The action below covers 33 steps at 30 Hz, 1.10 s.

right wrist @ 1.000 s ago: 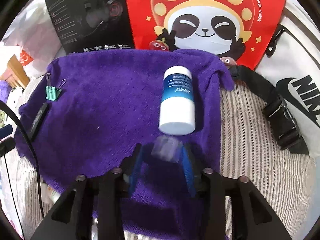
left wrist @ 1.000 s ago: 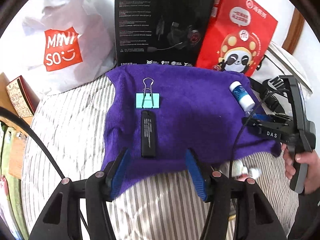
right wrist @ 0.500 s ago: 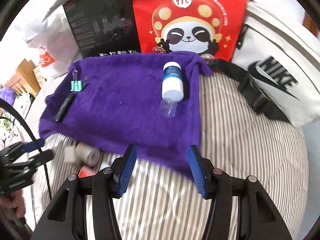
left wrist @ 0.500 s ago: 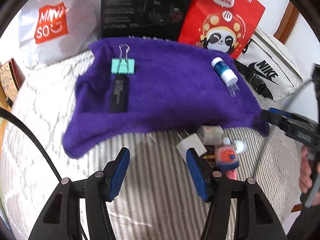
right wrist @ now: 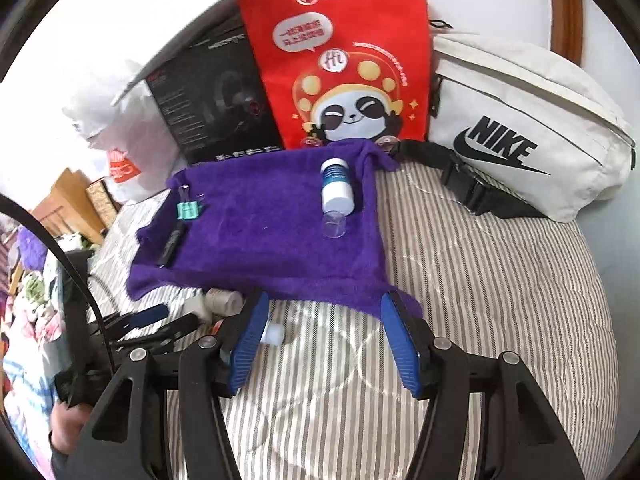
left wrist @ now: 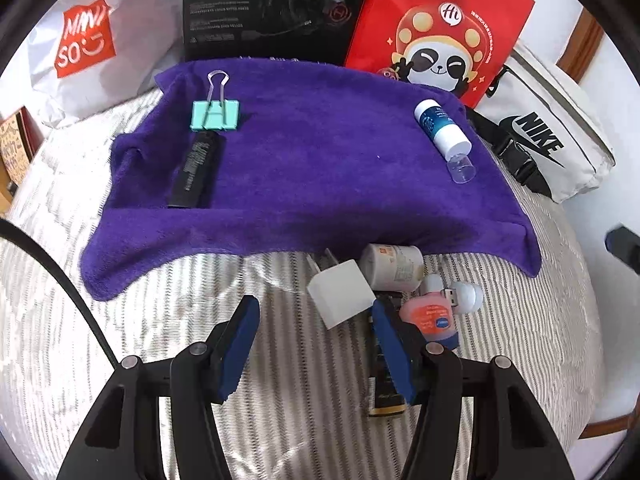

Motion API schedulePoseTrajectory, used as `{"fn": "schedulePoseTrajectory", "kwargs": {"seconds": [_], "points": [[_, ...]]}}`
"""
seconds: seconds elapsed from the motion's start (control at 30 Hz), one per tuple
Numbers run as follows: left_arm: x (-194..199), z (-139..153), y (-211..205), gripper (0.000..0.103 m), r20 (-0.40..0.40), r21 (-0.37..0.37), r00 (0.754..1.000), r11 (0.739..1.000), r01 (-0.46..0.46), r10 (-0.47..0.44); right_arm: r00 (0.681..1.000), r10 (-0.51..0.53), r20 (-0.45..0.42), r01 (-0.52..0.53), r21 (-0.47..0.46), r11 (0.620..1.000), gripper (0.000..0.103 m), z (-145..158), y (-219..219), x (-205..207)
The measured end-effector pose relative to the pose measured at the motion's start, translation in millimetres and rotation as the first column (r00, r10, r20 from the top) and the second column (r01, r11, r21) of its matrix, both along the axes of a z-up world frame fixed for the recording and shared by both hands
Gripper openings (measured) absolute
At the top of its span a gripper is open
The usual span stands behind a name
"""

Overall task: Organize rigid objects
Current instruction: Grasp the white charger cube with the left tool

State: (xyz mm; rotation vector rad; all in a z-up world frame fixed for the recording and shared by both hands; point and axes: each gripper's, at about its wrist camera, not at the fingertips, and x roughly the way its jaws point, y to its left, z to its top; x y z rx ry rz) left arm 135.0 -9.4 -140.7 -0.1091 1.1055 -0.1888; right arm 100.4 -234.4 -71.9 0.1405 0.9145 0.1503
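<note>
A purple towel lies on a striped bed. On it are a teal binder clip, a black flat stick and a blue-and-white bottle with a clear cap. In front of the towel lies a pile: a white cube, a beige jar, a pink tube, a white USB piece. My left gripper is open, just short of the pile. My right gripper is open and empty over the bed.
A black headset box, a red panda bag, a white Miniso bag and a white Nike pouch stand behind the towel. Striped bedding spreads to the right. A dark tube lies under the left gripper's right finger.
Both grippers have drawn back from the towel toward the front. The right gripper has let go of the bottle's clear cap and opened. The pile has come into the left view.
</note>
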Motion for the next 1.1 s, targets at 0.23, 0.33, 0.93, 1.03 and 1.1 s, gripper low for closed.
{"fn": "schedulePoseTrajectory", "kwargs": {"seconds": [0.23, 0.33, 0.93, 1.03, 1.1], "points": [[11, -4, -10, 0.057, -0.022, 0.029, 0.999, 0.999, -0.025, 0.025, 0.999, 0.034, -0.016, -0.035, -0.055, 0.998, 0.058, -1, 2, -6], [10, -8, -8, 0.059, -0.029, 0.107, 0.999, 0.994, -0.032, 0.035, 0.999, 0.038, -0.024, -0.039, -0.037, 0.999, 0.058, -5, -1, -7], [-1, -11, -14, 0.026, 0.078, 0.17, 0.995, 0.984, 0.047, -0.061, 0.997, 0.054, -0.048, -0.056, -0.042, 0.998, 0.058, -33, -1, -13], [-12, -10, -2, 0.026, 0.091, 0.182, 0.994, 0.983, 0.037, -0.055, 0.997, 0.066, -0.05, -0.068, -0.039, 0.997, 0.058, -44, 3, -14], [-21, -10, 11, 0.026, 0.106, 0.198, 0.993, 0.98, 0.021, -0.043, 0.996, 0.073, -0.051, -0.076, -0.057, 0.995, 0.058, -55, 8, -15]]}}
